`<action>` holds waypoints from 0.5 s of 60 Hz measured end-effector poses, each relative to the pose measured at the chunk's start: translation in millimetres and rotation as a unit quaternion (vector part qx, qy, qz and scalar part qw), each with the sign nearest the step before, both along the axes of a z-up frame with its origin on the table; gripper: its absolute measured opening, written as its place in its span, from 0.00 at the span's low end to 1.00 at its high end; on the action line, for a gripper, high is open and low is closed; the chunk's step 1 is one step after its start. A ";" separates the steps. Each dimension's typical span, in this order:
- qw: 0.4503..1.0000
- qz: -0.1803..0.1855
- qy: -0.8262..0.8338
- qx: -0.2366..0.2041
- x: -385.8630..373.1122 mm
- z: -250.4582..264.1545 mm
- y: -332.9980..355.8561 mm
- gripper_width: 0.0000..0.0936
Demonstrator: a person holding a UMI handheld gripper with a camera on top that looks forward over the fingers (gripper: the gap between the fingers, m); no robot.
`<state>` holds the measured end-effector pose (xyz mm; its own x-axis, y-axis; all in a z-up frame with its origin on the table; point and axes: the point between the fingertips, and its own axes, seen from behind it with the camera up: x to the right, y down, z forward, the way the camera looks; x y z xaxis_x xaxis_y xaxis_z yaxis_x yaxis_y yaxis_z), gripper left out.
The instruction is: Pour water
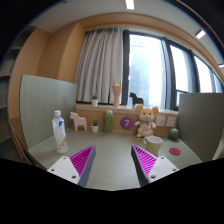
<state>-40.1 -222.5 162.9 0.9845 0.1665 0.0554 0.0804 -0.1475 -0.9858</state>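
The claw (112, 165) hangs spread and empty over the desk (110, 150); a water bottle (59, 130) stands beyond its left finger, a paper cup (153, 146) beyond its right.

table: grey tabletop (112, 160) lay under all | bottle: clear plastic water bottle with white cap (59, 131) stood far left of the tan plush teddy bear (146, 122) | cup: small pale cup (154, 146) stood just before the bear | horse: white toy horse (79, 122) stood left of the bear, right of the bottle | gripper (112, 163): fingers apart, nearer than the bear, nothing between
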 end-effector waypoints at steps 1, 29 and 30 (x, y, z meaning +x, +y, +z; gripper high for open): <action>1.000 -0.001 -0.002 -0.004 -8.2 -6.5 2.5 0.77; 0.998 0.057 0.003 -0.008 -241.2 -54.8 63.1 0.78; 0.998 0.057 0.004 -0.005 -247.0 -55.8 67.6 0.78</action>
